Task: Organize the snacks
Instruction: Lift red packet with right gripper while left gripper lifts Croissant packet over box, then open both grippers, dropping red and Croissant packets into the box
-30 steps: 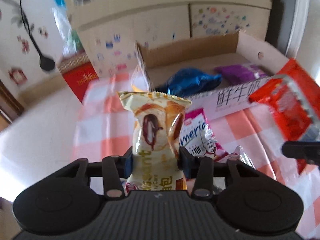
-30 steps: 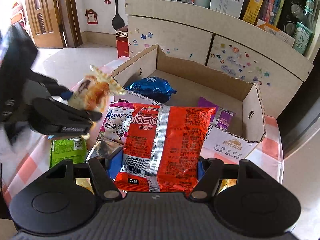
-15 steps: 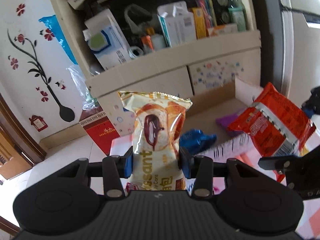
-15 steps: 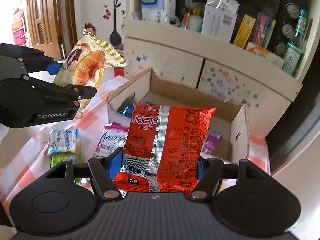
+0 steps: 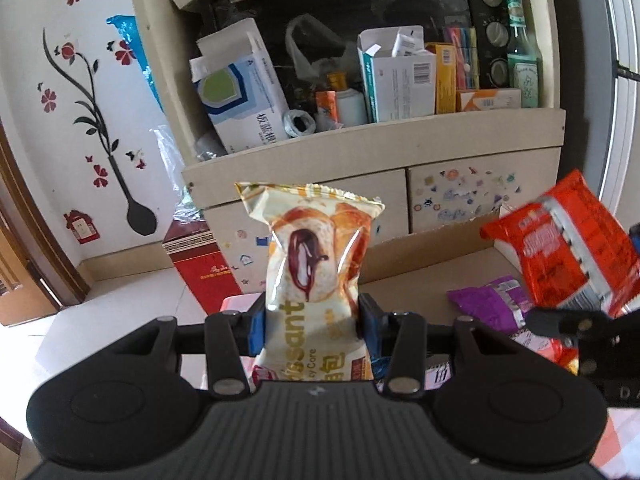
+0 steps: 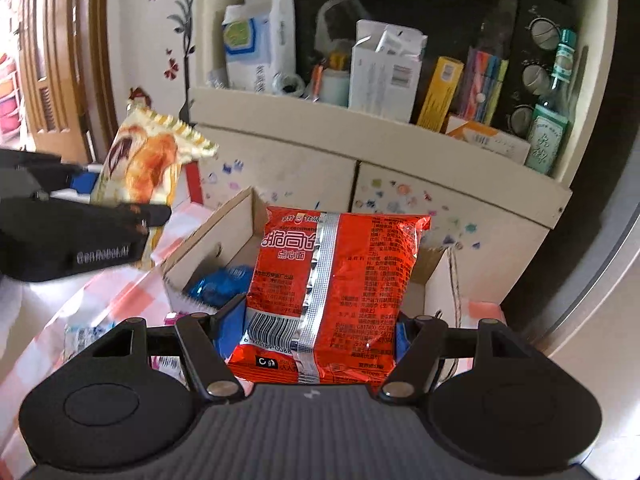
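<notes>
Cream-and-gold foil is catching the light on one croissant packet (image 5: 316, 280), which the left gripper (image 5: 312, 324) is pinching upright between its two blue pads (image 5: 256, 326), held in the air left of the box. One red noodle packet (image 6: 332, 296) is sitting clamped at its lower sides in the right gripper (image 6: 320, 336), hanging over one open cardboard box (image 6: 224, 236). Two packets are lying inside that box: one blue packet (image 6: 218, 286) near the left wall and one purple packet (image 5: 488, 304) toward the right. Pink-and-white checked cloth (image 6: 108, 296) is covering the table under the box, with at least two more small packets lying on it beside the box, though blur is hiding their exact count. One green glass bottle (image 6: 552, 120) is standing on the cluttered shelf behind.
</notes>
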Demonstrator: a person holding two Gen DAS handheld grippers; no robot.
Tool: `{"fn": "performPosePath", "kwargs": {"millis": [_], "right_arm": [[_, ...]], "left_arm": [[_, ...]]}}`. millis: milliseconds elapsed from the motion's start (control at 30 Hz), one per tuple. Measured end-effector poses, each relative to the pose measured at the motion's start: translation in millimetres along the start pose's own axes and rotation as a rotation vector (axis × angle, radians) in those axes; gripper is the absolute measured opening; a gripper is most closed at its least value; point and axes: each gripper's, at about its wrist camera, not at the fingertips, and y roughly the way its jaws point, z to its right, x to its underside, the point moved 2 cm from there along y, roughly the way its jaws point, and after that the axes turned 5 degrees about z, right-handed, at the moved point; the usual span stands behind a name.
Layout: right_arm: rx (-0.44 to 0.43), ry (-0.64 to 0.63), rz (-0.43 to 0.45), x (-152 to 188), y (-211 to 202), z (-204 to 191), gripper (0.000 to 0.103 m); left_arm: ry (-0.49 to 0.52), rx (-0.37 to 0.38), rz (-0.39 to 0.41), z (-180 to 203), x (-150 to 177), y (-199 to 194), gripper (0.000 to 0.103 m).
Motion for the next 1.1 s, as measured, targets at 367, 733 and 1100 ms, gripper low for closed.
{"fn": "performPosePath", "kwargs": {"millis": [367, 733, 1100], "right_arm": [[0.076, 0.114, 0.011, -9, 27, 30, 0.074], [0.094, 0.352, 0.044, -8, 61, 64, 0.085], [0.06, 0.32, 0.047, -15, 32, 69, 0.091]], "left_arm": [[0.003, 0.021, 0.006, 14, -15, 42, 0.044], [-0.008, 0.076, -0.056, 29, -14, 82, 0.081], [-0.047, 0.088, -0.011, 5, -24, 28, 0.089]]}}
